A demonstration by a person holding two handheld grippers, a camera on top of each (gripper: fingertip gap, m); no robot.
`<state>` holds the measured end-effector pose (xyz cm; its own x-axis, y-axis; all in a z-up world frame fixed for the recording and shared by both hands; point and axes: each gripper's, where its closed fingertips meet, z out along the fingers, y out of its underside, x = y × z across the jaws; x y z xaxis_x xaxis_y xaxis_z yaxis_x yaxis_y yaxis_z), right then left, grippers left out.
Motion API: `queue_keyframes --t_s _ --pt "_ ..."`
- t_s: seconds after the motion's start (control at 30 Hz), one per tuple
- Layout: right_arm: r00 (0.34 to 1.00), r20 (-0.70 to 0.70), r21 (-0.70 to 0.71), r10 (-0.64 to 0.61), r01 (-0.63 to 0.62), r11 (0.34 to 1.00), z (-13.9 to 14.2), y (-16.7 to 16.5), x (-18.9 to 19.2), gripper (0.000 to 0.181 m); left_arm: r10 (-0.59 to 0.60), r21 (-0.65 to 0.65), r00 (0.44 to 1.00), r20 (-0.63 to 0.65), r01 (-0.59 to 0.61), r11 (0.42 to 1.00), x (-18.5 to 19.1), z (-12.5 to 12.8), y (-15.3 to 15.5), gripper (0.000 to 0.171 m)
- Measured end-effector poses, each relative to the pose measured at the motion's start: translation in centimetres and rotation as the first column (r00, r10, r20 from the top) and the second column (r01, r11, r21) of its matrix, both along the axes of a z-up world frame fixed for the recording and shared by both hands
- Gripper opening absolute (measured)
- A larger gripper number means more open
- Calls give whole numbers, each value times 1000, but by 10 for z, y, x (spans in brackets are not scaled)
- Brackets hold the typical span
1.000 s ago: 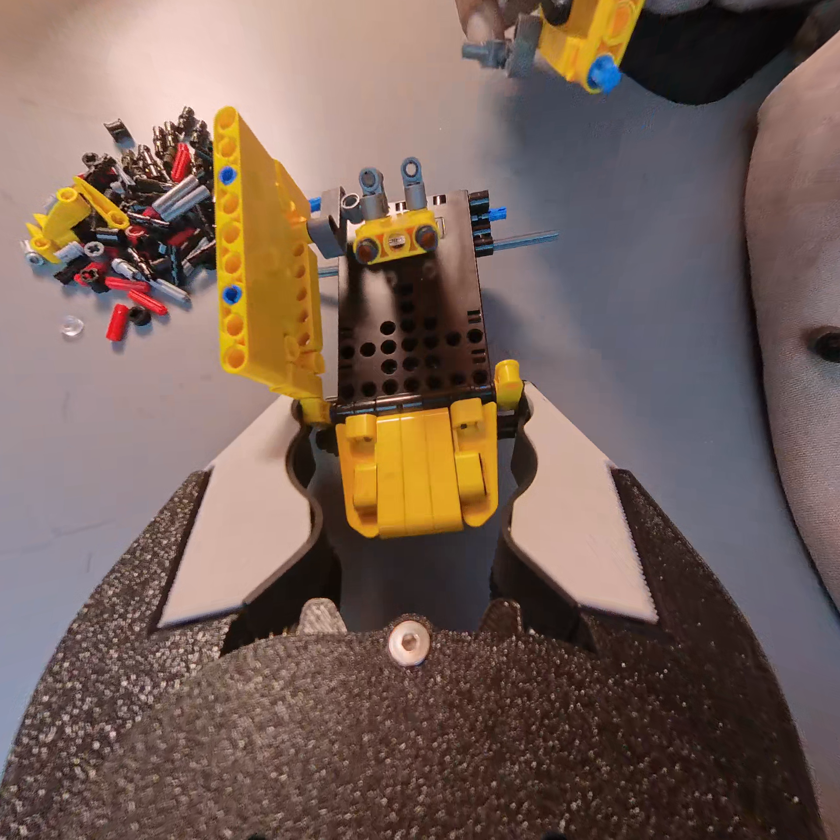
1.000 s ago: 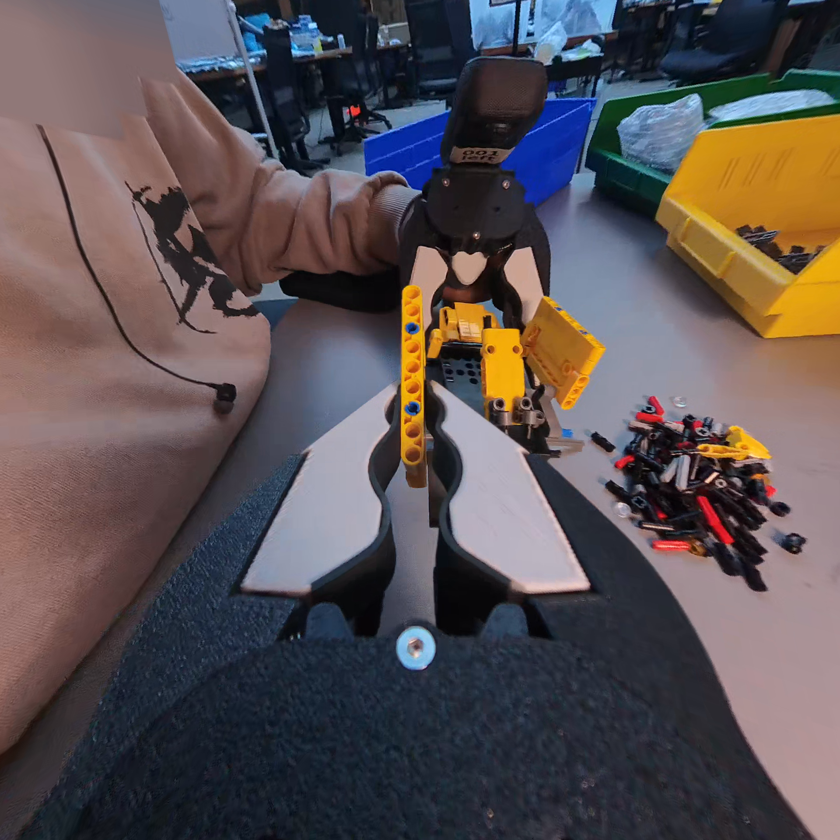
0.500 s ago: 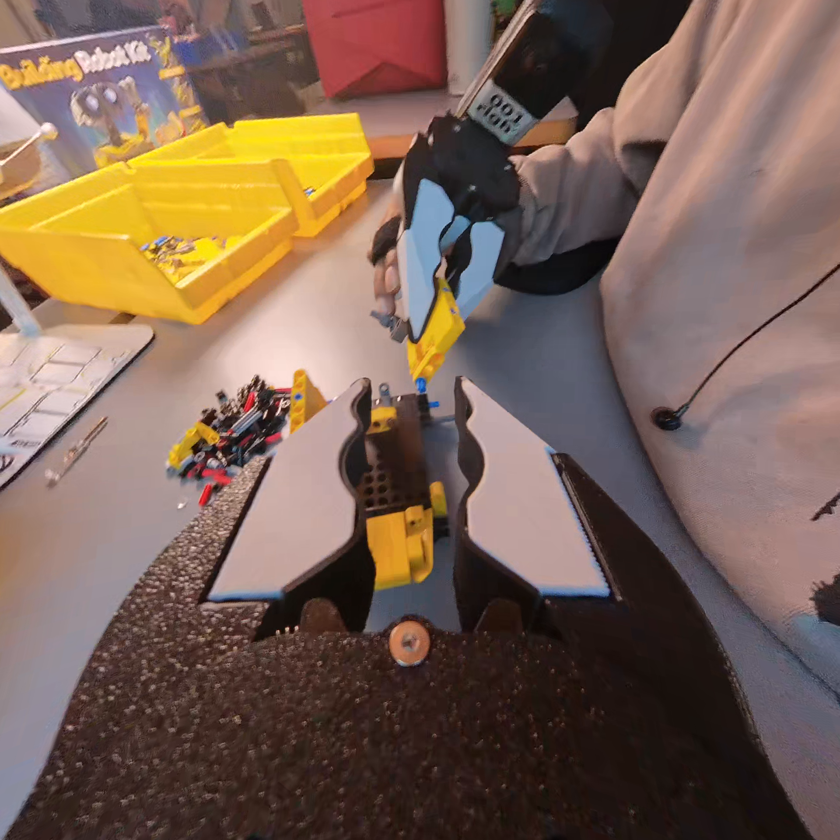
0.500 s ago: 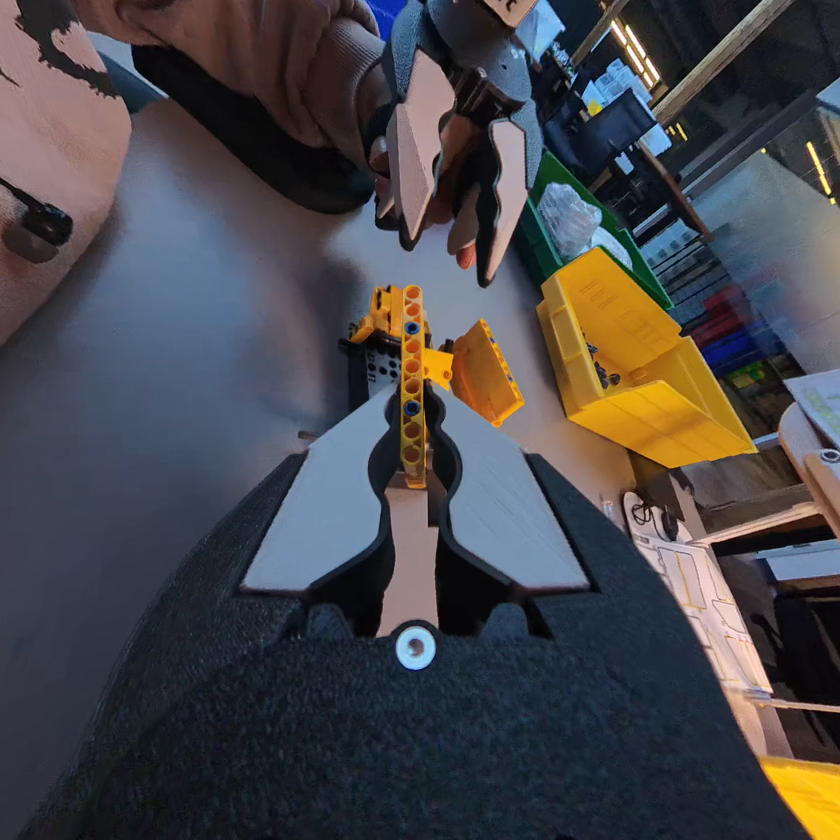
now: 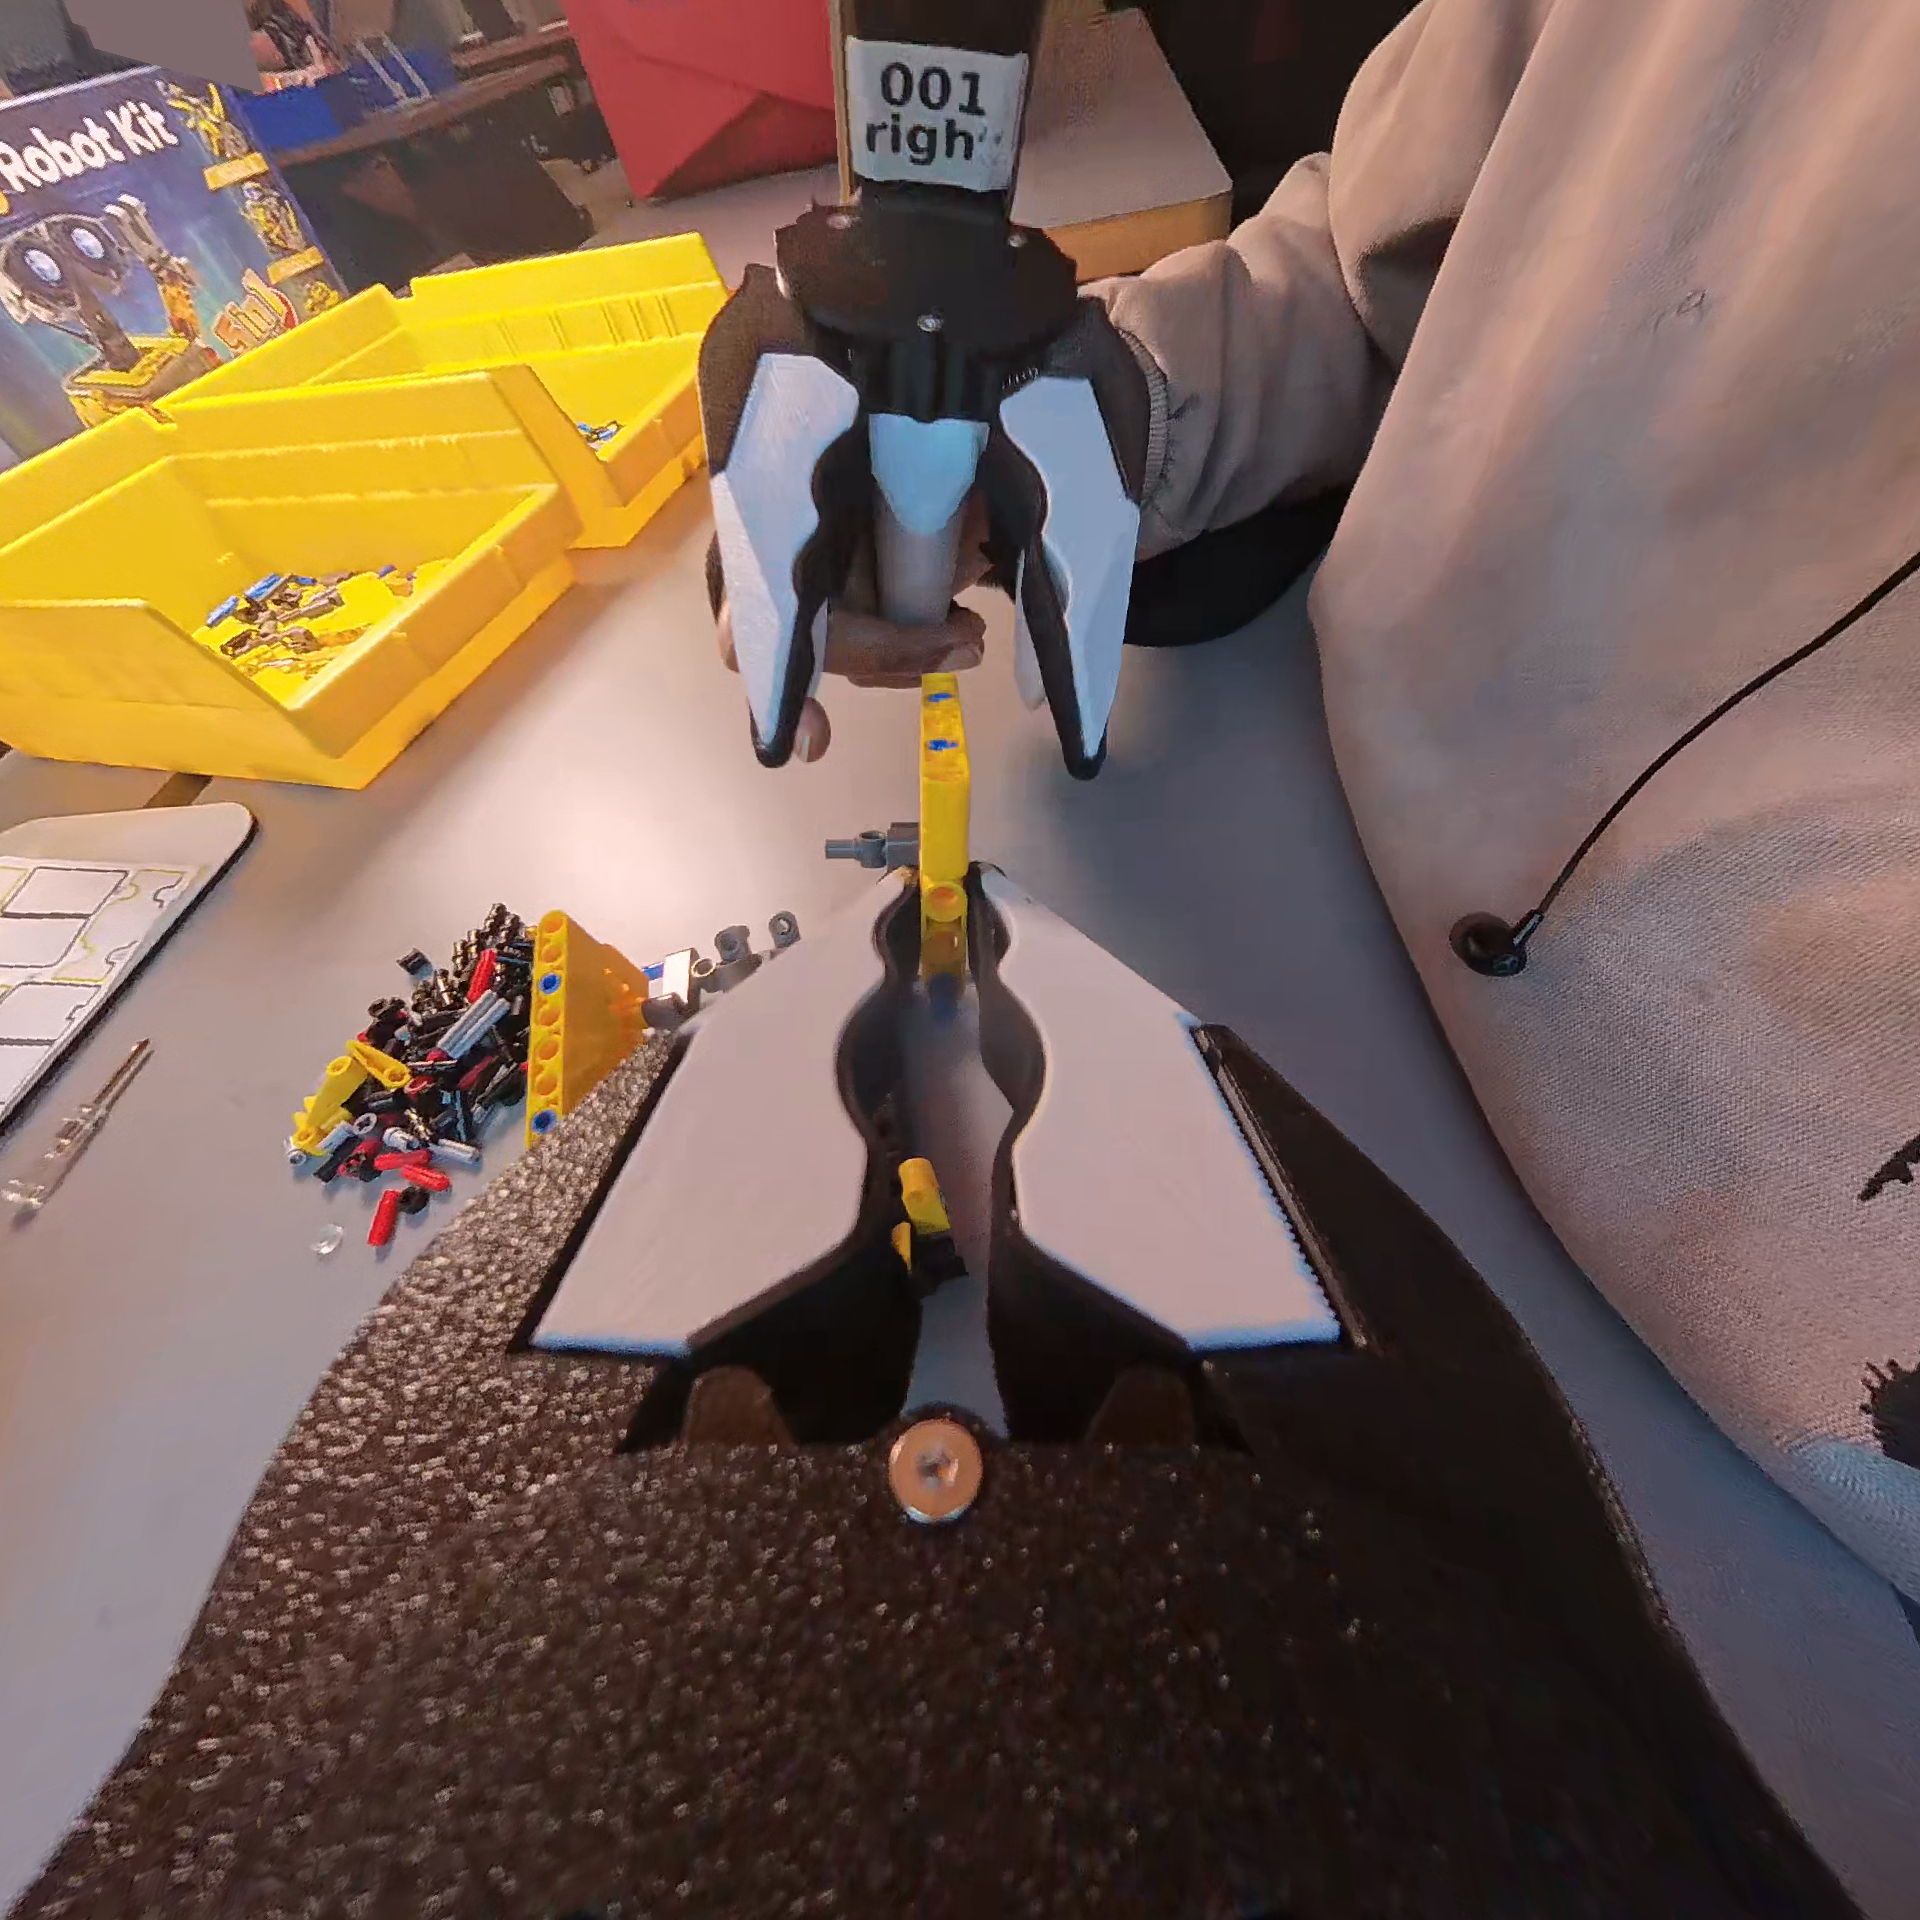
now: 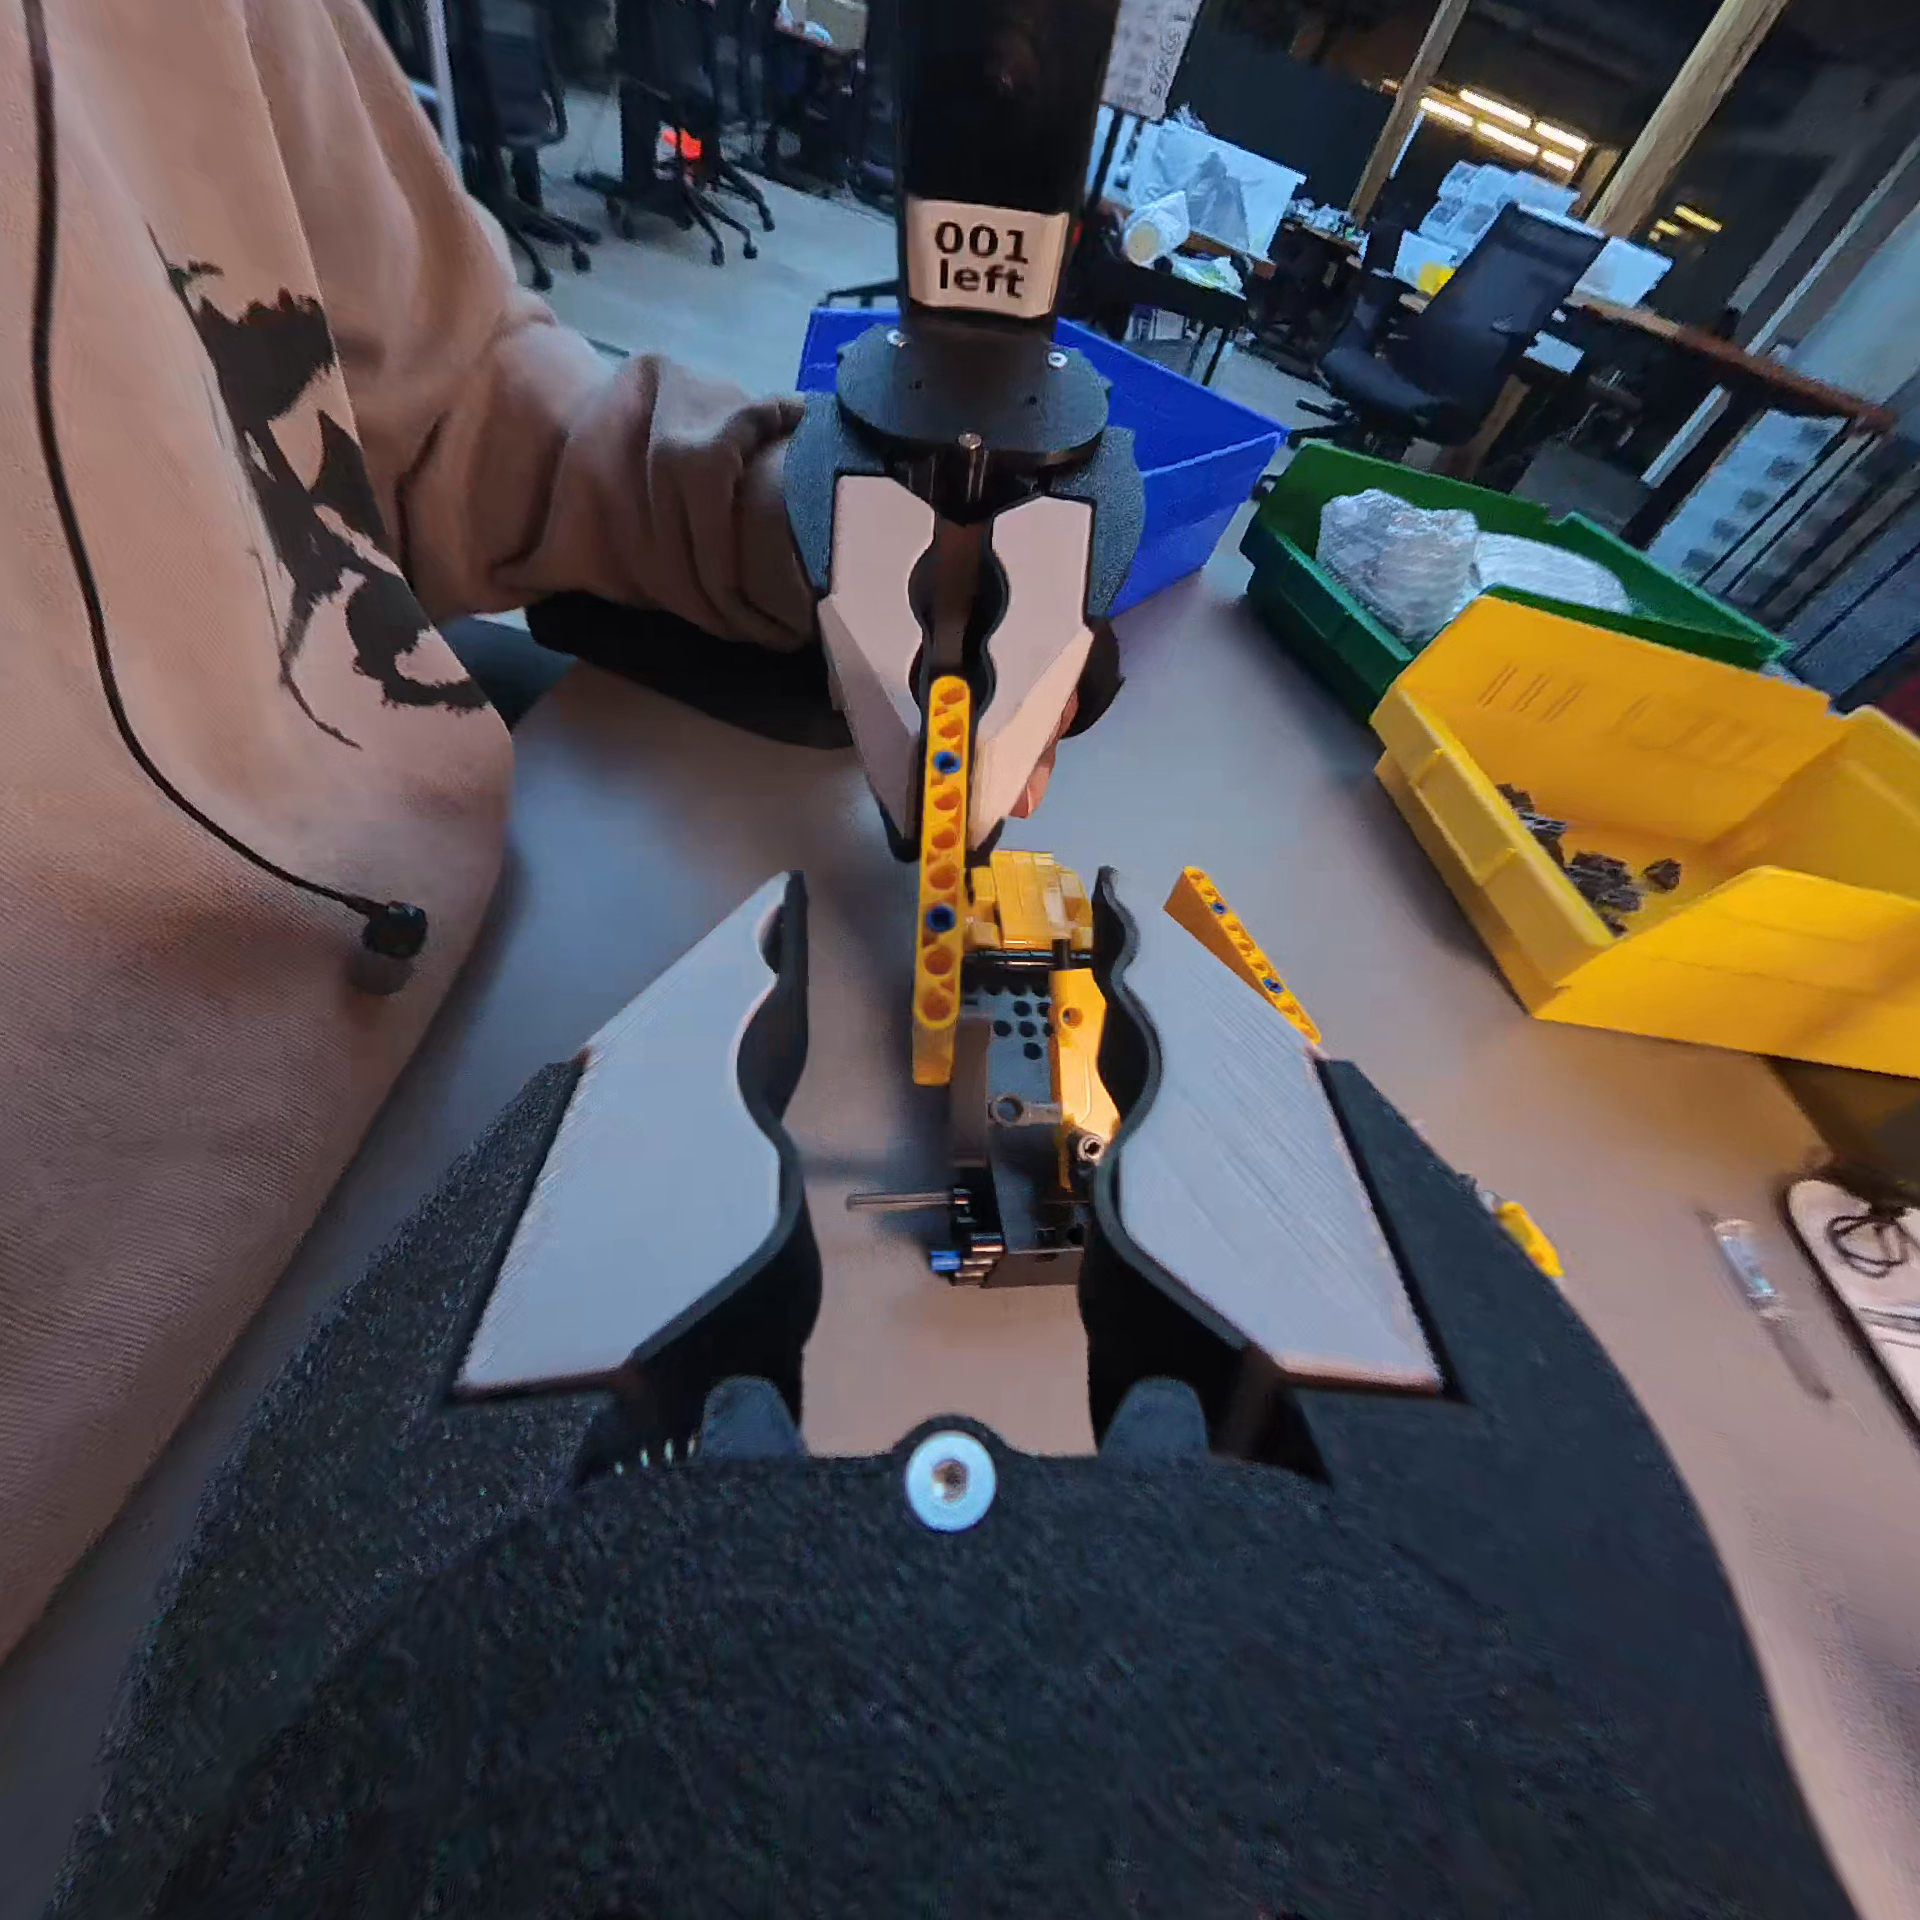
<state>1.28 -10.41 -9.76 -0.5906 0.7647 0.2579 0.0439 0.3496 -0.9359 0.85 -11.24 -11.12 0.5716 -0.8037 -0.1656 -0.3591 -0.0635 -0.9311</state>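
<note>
shared lab/workshop, grey worktable (image 6: 1299, 790), yellow parts bins (image 5: 343, 540) on it, office chairs (image 6: 1444, 322) and desks behind it

Light: dim indoor, warm cast; bright ceiling strips (image 6: 1496, 120) glow at upper right
Shadows: soft and faint on the grey table (image 5: 644, 790)
Blur: slight motion smear along gripper fingers; background soft
Distortion: strong wide-angle bending at edges; yellow bins (image 5: 343, 540) curve

yellow holed beam (image 6: 943, 873) | upright; pinched by left gripper (image 6: 940, 821)
</note>
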Motion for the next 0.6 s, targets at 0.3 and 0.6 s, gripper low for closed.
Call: queue_keyframes --t_s 0.3,0.6 --pt "975 222 111 22 -47 993 -23 17 20 6 46 -10 999 -19 -46 999 -6 -8 9 20" --pt "783 588 181 -204 118 976 -89 122 79 7 333 -313 938 95 -289 905 -105 -33 29 33"
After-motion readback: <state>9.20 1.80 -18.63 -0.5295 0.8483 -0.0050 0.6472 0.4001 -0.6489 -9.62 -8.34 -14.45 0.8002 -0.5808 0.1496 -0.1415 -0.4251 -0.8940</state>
